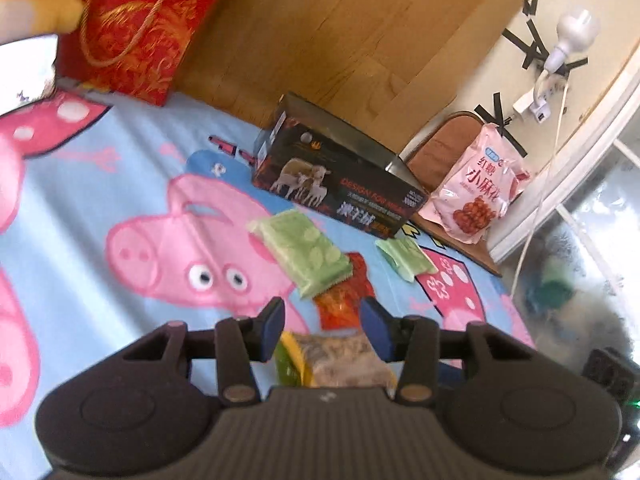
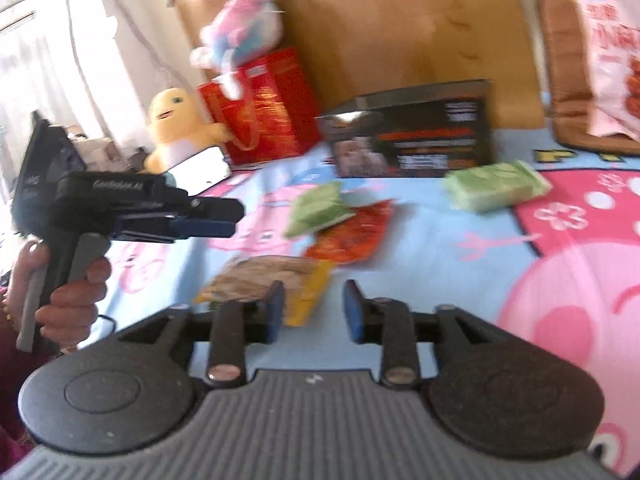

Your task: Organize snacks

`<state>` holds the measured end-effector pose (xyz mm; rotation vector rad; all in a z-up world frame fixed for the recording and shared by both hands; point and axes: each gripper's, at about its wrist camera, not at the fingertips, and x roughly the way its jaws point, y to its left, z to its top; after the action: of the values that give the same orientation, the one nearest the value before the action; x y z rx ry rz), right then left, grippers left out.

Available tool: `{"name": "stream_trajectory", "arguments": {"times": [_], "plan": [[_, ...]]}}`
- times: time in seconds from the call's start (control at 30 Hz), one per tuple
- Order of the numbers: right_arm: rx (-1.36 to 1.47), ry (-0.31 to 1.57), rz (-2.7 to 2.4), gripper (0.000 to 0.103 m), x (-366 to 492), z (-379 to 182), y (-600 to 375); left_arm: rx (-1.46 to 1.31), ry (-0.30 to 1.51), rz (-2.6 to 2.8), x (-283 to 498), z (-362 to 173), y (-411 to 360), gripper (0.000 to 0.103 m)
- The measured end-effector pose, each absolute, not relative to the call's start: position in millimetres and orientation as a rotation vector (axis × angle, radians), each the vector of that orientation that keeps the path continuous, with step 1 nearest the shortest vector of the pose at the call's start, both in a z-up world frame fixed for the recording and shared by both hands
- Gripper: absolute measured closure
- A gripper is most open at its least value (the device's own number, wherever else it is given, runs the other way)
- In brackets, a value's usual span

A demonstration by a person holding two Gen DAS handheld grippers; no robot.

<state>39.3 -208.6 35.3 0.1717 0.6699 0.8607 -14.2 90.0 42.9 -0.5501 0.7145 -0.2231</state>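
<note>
A bed [image 1: 100, 184] covered by a blue blanket printed with pink cartoon pigs is seen, with the snacks scattered on it. The left tool [image 1: 322, 322] is held over a clear packet with a yellow edge [image 1: 344, 360]; its blue pads stand apart on either side of the packet's far end, and whether they press on it cannot be told. The right tool [image 2: 314, 310] is seen with its pads apart and nothing between them, the same packet [image 2: 264, 280] lying just beyond its left pad. Ahead lie a red-orange packet [image 1: 344, 296], a large green packet [image 1: 304, 252] partly over it, and a smaller green packet [image 1: 404, 256] nearby. A black box [image 1: 340, 184] printed with sheep carries the words "DESIGN FOR", the rest being blurred. A pink bag [image 1: 476, 184] marked "红糖小麻花" leans on a brown cushion [image 1: 440, 148]. A red gift bag [image 1: 136, 36] with gold patterns stands by the wooden headboard [image 1: 340, 32], and a yellow plush toy [image 2: 176, 124] sits beside it.
</note>
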Motion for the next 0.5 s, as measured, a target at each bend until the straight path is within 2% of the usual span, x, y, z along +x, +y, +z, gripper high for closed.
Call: {"name": "stream_trajectory", "arguments": {"times": [0.1,0.23,0.37,0.43,0.47,0.5], "plan": [[0.168,0.679,0.896,0.063,35,34,-197,-0.583,0.743,-0.253,-20,35,92,0.056],[0.145,0.709,0.894,0.054,37,28,-187,-0.603,0.767,-0.287,-24,26,91,0.052],[0.159,0.738,0.917,0.05,46,25,-181,-0.598,0.783,-0.317,-19,19,83,0.056],[0.18,0.782,0.924,0.051,56,17,-178,-0.572,0.79,-0.291,-17,16,77,0.065],[0.199,0.779,0.928,0.054,58,15,-177,-0.56,0.793,-0.281,-16,16,77,0.066],[0.203,0.782,0.927,0.063,59,16,-175,-0.557,0.789,-0.281,-15,18,78,0.066]]}}
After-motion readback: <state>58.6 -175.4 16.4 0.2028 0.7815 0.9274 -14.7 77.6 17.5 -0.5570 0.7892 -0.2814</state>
